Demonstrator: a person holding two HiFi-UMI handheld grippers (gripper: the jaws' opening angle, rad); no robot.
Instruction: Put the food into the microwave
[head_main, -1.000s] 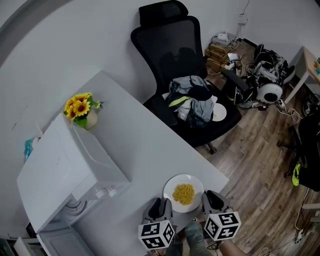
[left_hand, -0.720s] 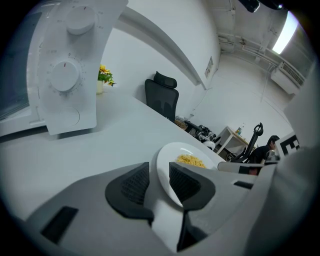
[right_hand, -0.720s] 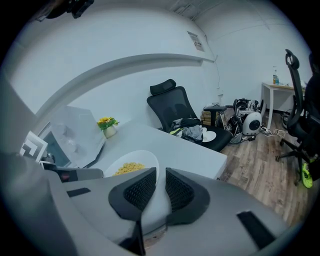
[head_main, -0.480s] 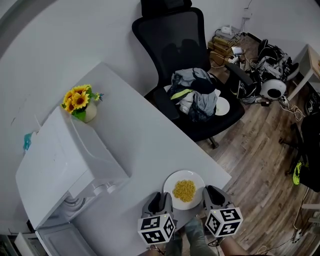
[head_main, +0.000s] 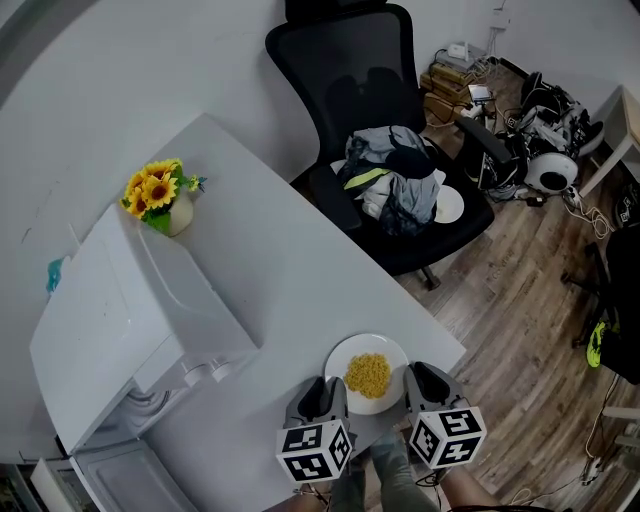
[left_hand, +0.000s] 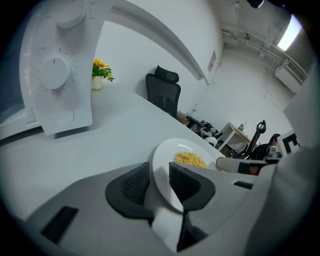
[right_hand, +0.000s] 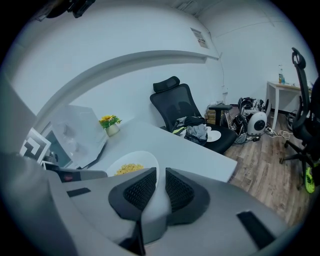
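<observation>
left gripper (head_main: 325, 398) and right gripper (head_main: 421, 386) each pinch a rim of the white plate (head_main: 343, 357) of yellow food (head_main: 368, 375) at the table (head_main: 280, 270) corner, with the carry into the microwave (head_main: 120, 320) not yet done.

Yellow food (head_main: 367, 375) on white plate (head_main: 366, 346)

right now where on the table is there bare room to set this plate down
Bare: the table strip between the microwave and the chair-side edge, from the flower vase down to the plate. Crowded: the chair seat, heaped with clothes.
</observation>
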